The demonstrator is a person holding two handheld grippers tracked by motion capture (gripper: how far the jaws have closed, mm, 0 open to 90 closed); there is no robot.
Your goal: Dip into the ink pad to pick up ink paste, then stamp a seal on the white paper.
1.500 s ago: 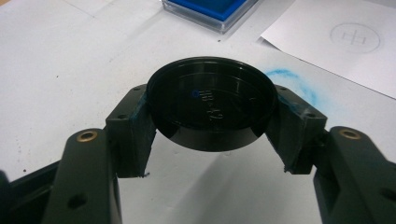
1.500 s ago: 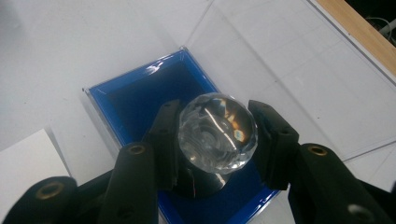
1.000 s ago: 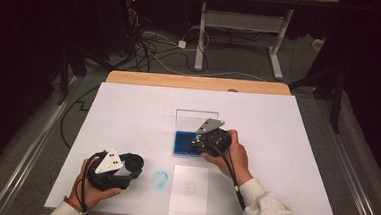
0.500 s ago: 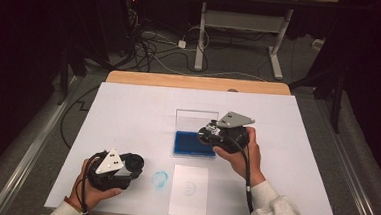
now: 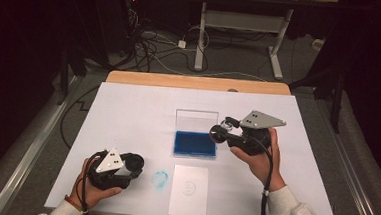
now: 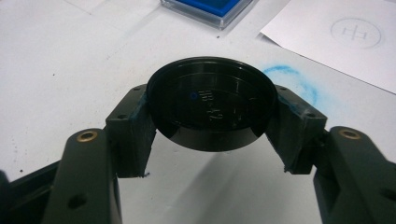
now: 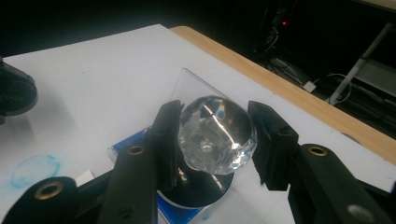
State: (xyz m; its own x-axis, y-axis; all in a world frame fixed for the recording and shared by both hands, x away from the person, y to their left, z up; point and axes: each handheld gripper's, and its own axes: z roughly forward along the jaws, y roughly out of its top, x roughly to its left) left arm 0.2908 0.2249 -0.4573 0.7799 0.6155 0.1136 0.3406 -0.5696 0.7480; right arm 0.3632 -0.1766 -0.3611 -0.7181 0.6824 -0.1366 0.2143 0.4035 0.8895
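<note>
I've got the right gripper point(image 5: 220, 130) clamped on the clear-knobbed stamp point(image 7: 215, 130), held just above the blue ink pad point(image 5: 195, 143) w/ its lid up behind. Left gripper point(image 6: 210, 114) grips a black round cap point(image 6: 211, 100), blue smudge point(image 5: 160, 179) & stamped paper point(image 5: 189, 190) just beyond it.

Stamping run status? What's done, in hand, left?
Done: cap is off, held in the left gripper; ink pad lies open; paper already bears one round print. In hand: right gripper holds the clear-handled stamp above the pad. Probably left: another print, recapping.
</note>
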